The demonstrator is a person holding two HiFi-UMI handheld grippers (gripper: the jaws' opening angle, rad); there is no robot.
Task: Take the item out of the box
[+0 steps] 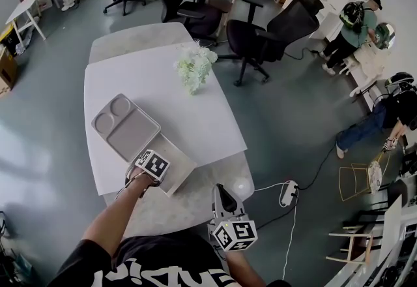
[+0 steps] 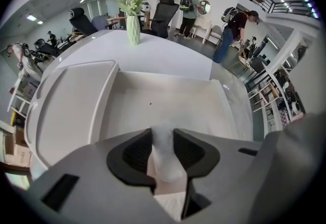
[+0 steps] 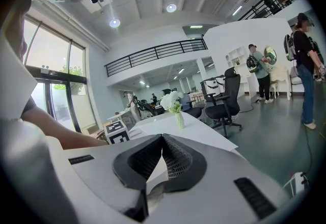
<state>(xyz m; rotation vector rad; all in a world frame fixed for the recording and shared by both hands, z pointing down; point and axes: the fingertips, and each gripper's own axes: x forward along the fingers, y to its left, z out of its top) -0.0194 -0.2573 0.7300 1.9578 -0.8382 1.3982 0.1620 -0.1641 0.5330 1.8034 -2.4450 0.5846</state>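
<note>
Head view steeply down on table [image 1: 202,116]; gripper views close above it, flowers [image 1: 195,65] in all.

Bright even ceiling light, fisheye-warped edges, soft foreground.

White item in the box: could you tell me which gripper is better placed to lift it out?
Left. The left gripper points down into the pale shallow box, fingers clamped on the soft white item; the right gripper is shut and empty.

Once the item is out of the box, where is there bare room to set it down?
Bare tabletop between the flower vase, the grey tray and the box; also the tray's large compartment. Crowded at the near edge, with the left gripper in the box.
</note>
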